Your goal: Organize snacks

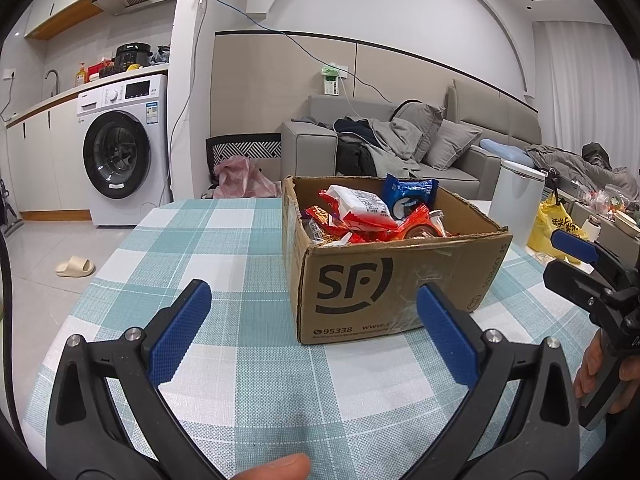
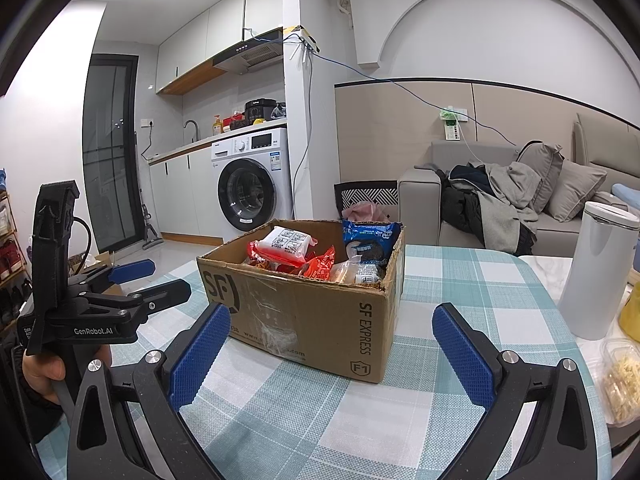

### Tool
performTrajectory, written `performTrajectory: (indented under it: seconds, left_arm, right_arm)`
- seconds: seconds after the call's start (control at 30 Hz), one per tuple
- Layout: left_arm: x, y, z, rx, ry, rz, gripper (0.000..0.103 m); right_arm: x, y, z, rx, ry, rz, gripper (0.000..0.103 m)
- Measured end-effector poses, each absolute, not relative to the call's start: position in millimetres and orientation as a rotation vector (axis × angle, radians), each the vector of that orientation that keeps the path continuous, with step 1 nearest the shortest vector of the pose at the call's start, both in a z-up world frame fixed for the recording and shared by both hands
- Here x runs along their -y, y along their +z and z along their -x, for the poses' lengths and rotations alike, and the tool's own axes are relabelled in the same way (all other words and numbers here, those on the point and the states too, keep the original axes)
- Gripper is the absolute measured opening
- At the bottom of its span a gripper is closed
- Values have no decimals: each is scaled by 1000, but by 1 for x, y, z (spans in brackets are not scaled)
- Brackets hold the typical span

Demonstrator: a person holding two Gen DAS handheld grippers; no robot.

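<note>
A brown SF cardboard box point(image 1: 360, 280) point(image 2: 320, 316) stands on the checked tablecloth, open at the top. Inside lie several snack packs: a red-and-white pack point(image 1: 358, 204) point(image 2: 286, 245), a blue cookie pack point(image 1: 408, 196) point(image 2: 370, 240) and orange wrappers point(image 1: 416, 222) point(image 2: 320, 266). My left gripper point(image 1: 314, 300) is open, just in front of the box, nothing between its blue pads. My right gripper point(image 2: 332, 320) is open too, before the box's corner, and empty. Each gripper shows in the other's view, the right gripper point(image 1: 580, 256) and the left gripper point(image 2: 140, 280), each held by a hand.
The table with its teal checked cloth point(image 1: 224, 248) has bare room left of the box. A white cylinder bin point(image 2: 596, 272) and a plastic tub of food point(image 2: 624, 380) stand at the right. A yellow bag point(image 1: 554, 224) is beyond. A sofa and a washing machine point(image 1: 124, 148) lie behind.
</note>
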State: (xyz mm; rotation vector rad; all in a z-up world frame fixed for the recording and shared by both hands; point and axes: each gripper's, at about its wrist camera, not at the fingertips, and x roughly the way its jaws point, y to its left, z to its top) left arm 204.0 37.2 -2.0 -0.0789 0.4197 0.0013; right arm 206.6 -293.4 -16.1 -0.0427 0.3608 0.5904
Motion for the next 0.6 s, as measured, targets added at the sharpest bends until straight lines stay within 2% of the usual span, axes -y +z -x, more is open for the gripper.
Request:
performTrajectory:
  seconds: [0.6]
  left_arm:
    - [-37, -4, -201, -420, 2, 80, 102]
  right_arm:
    - [294, -16, -206, -361, 590, 42, 103]
